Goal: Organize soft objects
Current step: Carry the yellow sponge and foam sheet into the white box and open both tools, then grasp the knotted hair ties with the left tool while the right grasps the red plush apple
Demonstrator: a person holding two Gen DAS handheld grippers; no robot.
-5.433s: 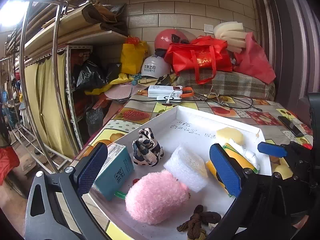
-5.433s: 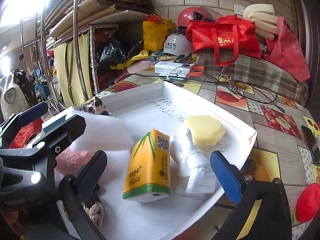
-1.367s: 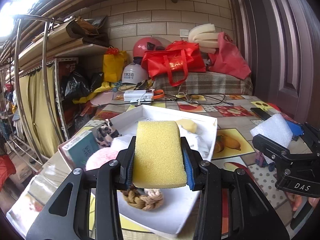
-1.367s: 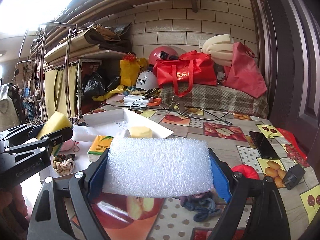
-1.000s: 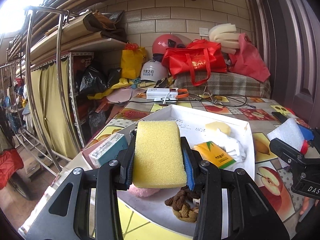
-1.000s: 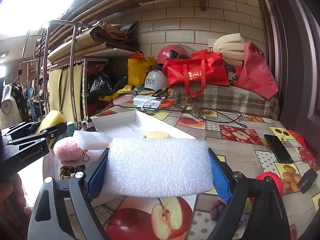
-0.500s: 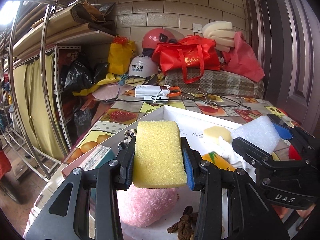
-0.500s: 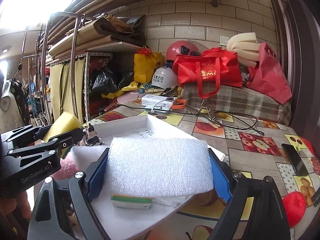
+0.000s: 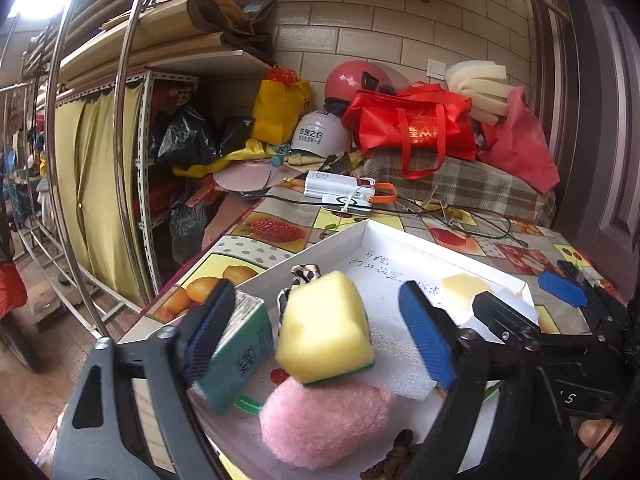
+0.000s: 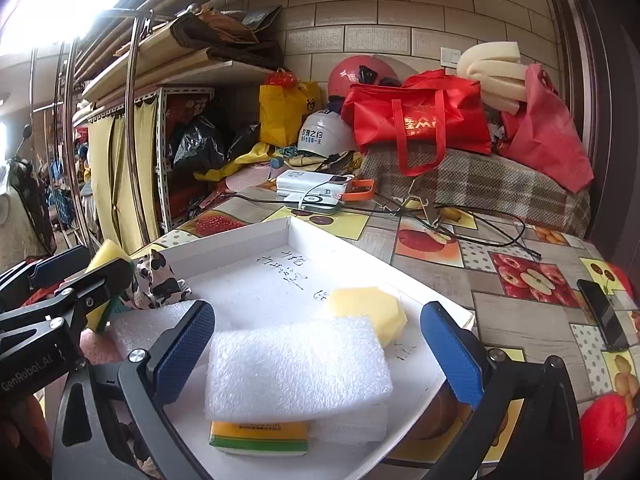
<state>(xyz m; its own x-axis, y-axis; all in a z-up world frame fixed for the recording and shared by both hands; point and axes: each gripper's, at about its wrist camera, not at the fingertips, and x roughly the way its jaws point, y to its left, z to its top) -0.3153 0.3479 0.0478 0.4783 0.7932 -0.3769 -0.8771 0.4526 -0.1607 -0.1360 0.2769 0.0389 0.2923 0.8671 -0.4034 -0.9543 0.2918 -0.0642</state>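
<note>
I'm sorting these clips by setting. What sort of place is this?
Probably a household storeroom or garage: a brick wall, a curtained metal shelf stuffed with bags, and helmets piled beside a fruit-print table.

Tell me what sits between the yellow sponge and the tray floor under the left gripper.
The yellow sponge lies tilted on a pink plush, partly over a white foam sheet, so it is off the tray floor. The left gripper has just opened; its pads stand clear of the sponge.
</note>
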